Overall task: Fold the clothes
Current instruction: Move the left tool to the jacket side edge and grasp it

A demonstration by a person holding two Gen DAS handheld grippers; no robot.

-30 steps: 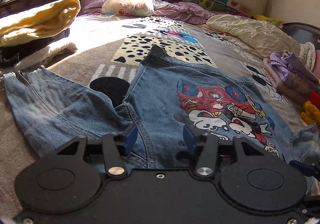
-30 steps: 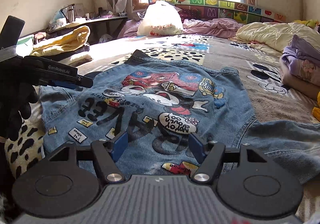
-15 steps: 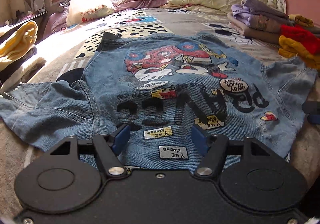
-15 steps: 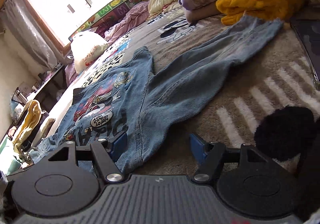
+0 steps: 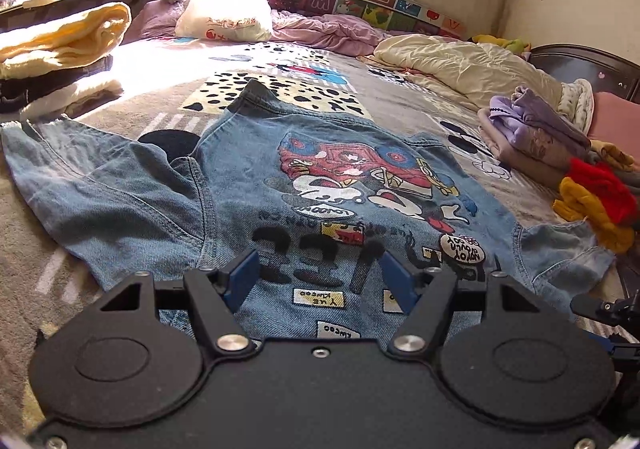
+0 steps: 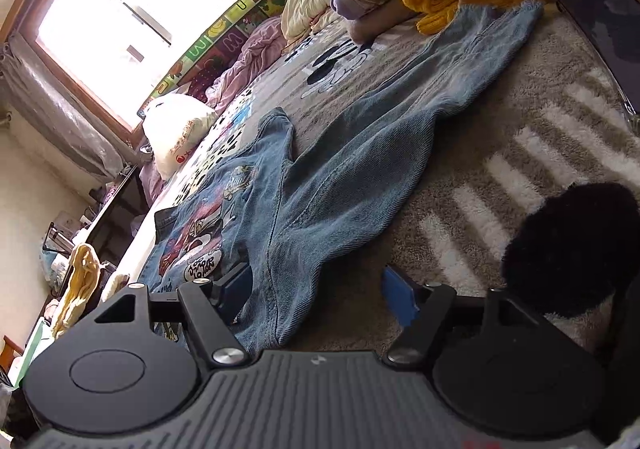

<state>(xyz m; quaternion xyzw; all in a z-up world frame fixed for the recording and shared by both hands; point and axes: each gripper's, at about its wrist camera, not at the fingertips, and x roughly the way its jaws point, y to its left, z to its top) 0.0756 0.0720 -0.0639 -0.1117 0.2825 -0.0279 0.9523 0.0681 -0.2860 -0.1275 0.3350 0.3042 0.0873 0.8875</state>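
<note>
A blue denim jacket (image 5: 320, 185) lies back-up and spread flat on the bed, cartoon print showing, its left sleeve (image 5: 92, 181) stretched toward the bed's left side. My left gripper (image 5: 320, 281) hovers open over the jacket's lower hem, nothing between its blue pads. In the right wrist view the same jacket (image 6: 248, 217) shows with its right sleeve (image 6: 440, 89) running out to a frayed cuff. My right gripper (image 6: 320, 293) is open, tilted, low over the hem's right corner and the shaggy blanket. The tip of the right gripper (image 5: 600, 309) shows at the left view's right edge.
Folded purple, red and mustard clothes (image 5: 576, 169) are stacked on the right of the bed. Yellow and white folded towels (image 5: 60, 45) lie at left. A white bag (image 5: 224, 9) and rumpled bedding (image 5: 460, 65) lie near the window. A dark tablet-like slab (image 6: 604, 33) lies beyond the sleeve cuff.
My left gripper has swung back leftward, a little closer over the hem. My right gripper has edged closer to the jacket's right corner, still tilted. Both stay open.
</note>
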